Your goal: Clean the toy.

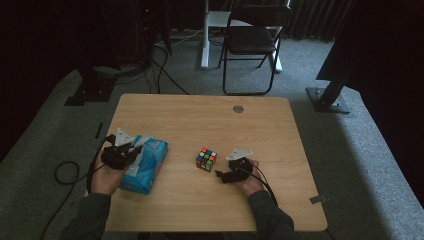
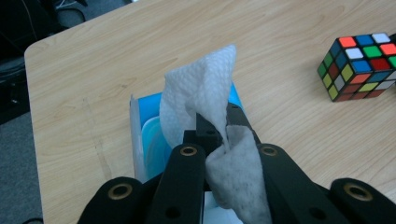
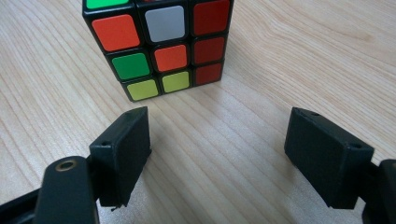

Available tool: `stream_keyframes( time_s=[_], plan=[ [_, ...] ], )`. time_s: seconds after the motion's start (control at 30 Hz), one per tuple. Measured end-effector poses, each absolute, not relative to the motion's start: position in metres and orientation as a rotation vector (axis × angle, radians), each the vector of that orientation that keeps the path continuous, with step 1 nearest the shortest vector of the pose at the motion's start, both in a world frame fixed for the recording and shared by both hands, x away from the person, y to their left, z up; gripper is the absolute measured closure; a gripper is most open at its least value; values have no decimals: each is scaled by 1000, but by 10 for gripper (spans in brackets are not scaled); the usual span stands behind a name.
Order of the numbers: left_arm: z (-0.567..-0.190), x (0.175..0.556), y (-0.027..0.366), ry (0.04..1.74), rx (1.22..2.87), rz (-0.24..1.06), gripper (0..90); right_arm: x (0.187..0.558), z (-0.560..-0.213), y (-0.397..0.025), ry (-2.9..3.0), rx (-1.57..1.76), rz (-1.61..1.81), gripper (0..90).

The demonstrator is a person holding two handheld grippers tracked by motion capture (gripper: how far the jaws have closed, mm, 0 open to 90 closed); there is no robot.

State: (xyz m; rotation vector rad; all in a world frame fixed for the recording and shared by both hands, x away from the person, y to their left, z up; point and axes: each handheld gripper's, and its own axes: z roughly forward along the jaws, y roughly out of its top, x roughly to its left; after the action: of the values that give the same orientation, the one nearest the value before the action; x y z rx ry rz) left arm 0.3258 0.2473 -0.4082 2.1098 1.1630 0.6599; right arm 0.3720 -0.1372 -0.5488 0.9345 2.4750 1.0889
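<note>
A: Start from the high view. What's the setting?

B: A light wooden table (image 1: 210, 125) with rounded corners and a small round grommet (image 1: 238, 108) near its far edge, standing on grey carpet (image 1: 350, 150). Beyond it are a black folding chair (image 1: 252, 40), a white desk leg (image 1: 205, 35), loose cables and dark curtains. The left gripper (image 1: 131, 150) sits over a blue wipes pack (image 1: 145, 165) at the table's left side. The right gripper (image 1: 220, 175) rests low on the wood, with a scrambled puzzle cube (image 1: 206, 159) just ahead of its tips.

A: And the left gripper view?

B: The jaws of the left gripper (image 2: 224, 135) are nearly closed, pinching a white textured wipe (image 2: 201, 93). The wipe rises above the tips and folds down between the two arms toward the camera. The wipes pack (image 2: 149, 140) lies directly beneath the jaws, its blue top showing to their left. The puzzle cube (image 2: 359, 65) stands well off to the jaws' right on bare, pale-grained wood (image 2: 116, 60). Carpet and dark gear show past the table's corner.

A: The right gripper view?

B: The jaws of the right gripper (image 3: 217, 144) are spread wide, with nothing between them but wood grain (image 3: 219, 154). The puzzle cube (image 3: 159, 42) stands just ahead of the tips, nearer the left jaw, not touching either, with orange, white, red, green and yellow stickers facing the camera.
</note>
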Motion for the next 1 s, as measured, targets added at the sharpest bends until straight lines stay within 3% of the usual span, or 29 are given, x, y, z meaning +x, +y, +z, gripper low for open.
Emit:
stream_keyframes(
  time_s=[0.63,1.0],
  plan=[
    [-385,331,228,1061,2065,650,872,372,-549,-137,2476,932,1087,221],
    [-376,338,197,969,2095,633,872,372,-549,-137,2478,932,1085,221]
  ],
)
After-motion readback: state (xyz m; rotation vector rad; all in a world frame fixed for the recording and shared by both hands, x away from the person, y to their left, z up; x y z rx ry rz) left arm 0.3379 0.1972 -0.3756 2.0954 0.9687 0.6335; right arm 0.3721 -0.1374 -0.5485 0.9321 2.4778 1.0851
